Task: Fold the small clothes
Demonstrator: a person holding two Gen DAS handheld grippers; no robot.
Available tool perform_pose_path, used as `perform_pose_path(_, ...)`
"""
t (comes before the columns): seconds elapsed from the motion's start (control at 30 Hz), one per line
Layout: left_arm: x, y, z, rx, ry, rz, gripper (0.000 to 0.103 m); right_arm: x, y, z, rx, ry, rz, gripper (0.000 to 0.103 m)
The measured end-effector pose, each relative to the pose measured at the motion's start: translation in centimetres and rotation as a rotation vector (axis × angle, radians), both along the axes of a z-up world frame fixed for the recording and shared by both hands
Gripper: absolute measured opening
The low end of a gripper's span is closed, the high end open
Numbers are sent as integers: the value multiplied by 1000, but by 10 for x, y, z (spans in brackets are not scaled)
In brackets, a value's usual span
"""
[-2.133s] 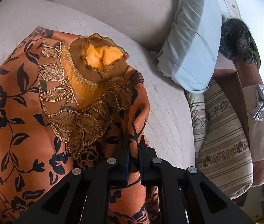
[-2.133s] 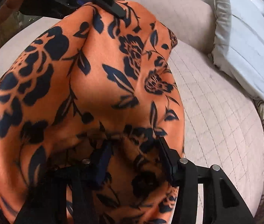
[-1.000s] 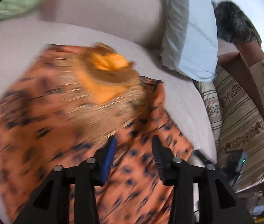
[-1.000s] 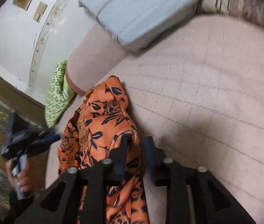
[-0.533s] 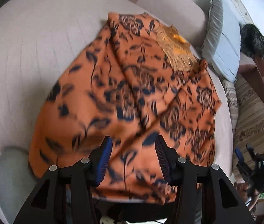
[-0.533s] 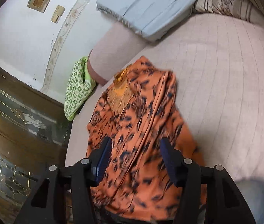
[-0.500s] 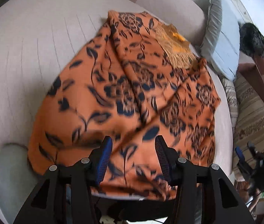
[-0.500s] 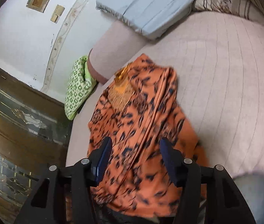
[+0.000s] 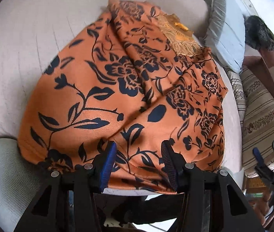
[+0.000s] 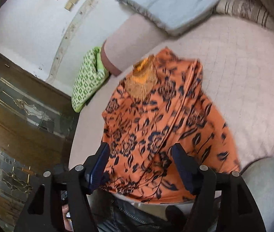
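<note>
Garment orange, black floral (gold lace neckline).

Orange floral garment flat on sofa

The dress is soft matt cloth with gold lace at its neck; the sofa is quilted matt fabric; the cabinet is glossy wood and glass.

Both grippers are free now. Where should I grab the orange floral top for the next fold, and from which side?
Probably take the orange floral top at its near hem corners, coming in from the sofa's front edge. The hem overhangs that edge just ahead of the open left gripper and right gripper, so fingers can slip under it.
</note>
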State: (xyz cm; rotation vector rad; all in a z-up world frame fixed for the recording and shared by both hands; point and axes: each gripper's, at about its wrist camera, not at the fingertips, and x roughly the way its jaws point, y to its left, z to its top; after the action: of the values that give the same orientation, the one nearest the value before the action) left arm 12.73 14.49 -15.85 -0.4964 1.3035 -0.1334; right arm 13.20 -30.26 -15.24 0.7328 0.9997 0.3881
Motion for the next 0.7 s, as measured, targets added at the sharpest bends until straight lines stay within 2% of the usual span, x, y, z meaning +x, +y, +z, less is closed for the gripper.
perform_pose_path(0.1,5,-1,-14,-5,22,2,47,11,22,-22,35,56,60,67)
perform_pose_path(0.17,3,-4,-15,16,14,-8,47,21,37,-34,-2,84,79,66)
perform_pose_path(0.27,-1,-11,-14,52,7,-45,48,46,51,-53,-59,149,71,55)
perform_pose_path(0.33,-8,-8,-16,35,12,-42,48,65,57,-67,-89,193,55,48)
perform_pose_path(0.47,-20,8,-15,6,6,23,47,91,66,-89,-195,259,46,42)
perform_pose_path(0.5,-21,11,-13,0,-5,30,47,94,68,-94,-210,278,40,32)
perform_pose_path(0.53,-21,14,-10,-4,-19,38,47,96,69,-99,-205,290,48,16)
perform_pose_path(0.57,-20,18,-7,-3,-35,47,48,97,73,-104,-211,304,62,8)
perform_pose_path(0.6,-18,20,-6,1,-44,56,48,94,77,-109,-227,321,71,6)
perform_pose_path(0.7,-11,24,-12,24,-32,71,48,81,79,-102,-235,285,65,6)
